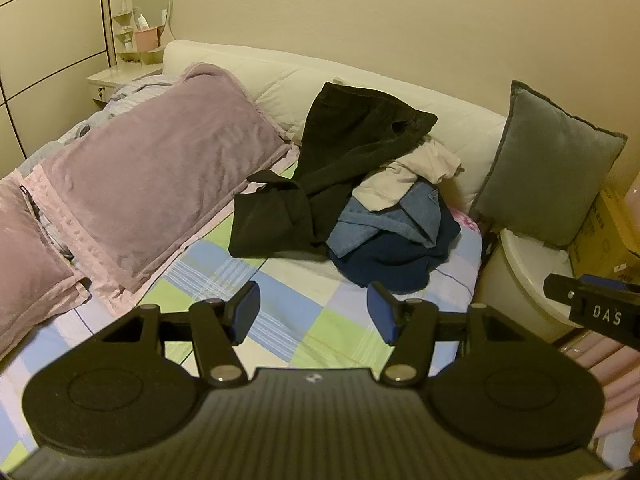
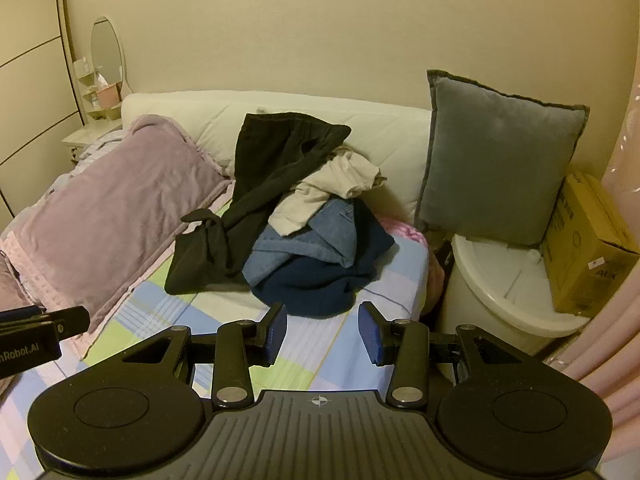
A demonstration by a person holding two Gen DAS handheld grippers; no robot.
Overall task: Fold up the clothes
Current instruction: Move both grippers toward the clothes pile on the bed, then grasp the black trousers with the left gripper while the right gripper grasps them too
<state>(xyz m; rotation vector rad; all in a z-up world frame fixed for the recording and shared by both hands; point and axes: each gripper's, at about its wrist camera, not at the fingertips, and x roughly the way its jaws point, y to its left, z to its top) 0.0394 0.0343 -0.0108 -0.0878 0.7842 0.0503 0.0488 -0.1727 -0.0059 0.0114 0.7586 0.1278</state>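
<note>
Step in hand: the start, by my reading. Nothing folded, nothing picked up; both grippers hang over the bed, aimed down at the heap.
Clothes: one loose pile [image 1: 360,196] on the checked bedsheet [image 1: 288,316], against the white headboard [image 1: 460,132], between the mauve pillow [image 1: 160,176] and the grey cushion [image 1: 548,160].
Pile make-up: black garment [image 1: 340,152] draped up onto the headboard, its lower end knotted and spread on the sheet; cream piece [image 1: 408,176] on top; denim [image 1: 384,220] beneath it; navy garment [image 1: 392,260] at the bottom, nearest the grippers.
Left gripper [image 1: 314,312]: fingers spread wide, nothing between them, short of the pile.
Right gripper [image 2: 322,330]: fingers parted a bit narrower, empty, just short of the navy hem.
Free space: open sheet in front of the pile, near side of the bed.
Next move calls for: likely singling out one garment. The cream piece on top looks freest; the black one is knotted and would drag its neighbours. Pinch a single layer at an edge, lift clear, lay flat on the open sheet.
Risk: tangled layers coming up together.
</note>
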